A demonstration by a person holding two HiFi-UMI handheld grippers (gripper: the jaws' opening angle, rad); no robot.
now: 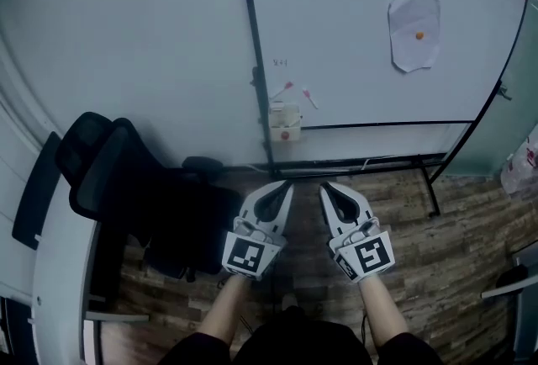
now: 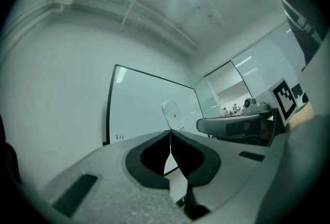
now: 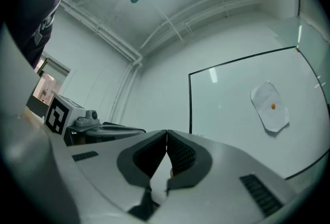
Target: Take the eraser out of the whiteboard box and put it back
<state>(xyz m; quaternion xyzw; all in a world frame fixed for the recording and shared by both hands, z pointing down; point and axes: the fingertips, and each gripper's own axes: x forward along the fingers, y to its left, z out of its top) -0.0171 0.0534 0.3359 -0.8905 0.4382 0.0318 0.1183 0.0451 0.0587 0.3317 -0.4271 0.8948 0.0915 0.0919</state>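
A small white whiteboard box [image 1: 285,121] hangs near the left edge of the whiteboard [image 1: 370,44], just above the bottom rail. I cannot make out the eraser inside it from here. Both grippers are held side by side low in the head view, well short of the board and pointing towards it. My left gripper [image 1: 287,185] is shut with nothing between its jaws, the tips meeting in the left gripper view [image 2: 169,133]. My right gripper [image 1: 324,185] is also shut and empty, seen in its own view [image 3: 167,132]. The box is hidden behind the jaws in both gripper views.
A sheet of paper [image 1: 414,31] with an orange dot is stuck to the board's upper right. The board stands on a black frame [image 1: 433,187] on wood-pattern floor. A black office chair [image 1: 126,187] and a white desk edge [image 1: 59,271] are at the left.
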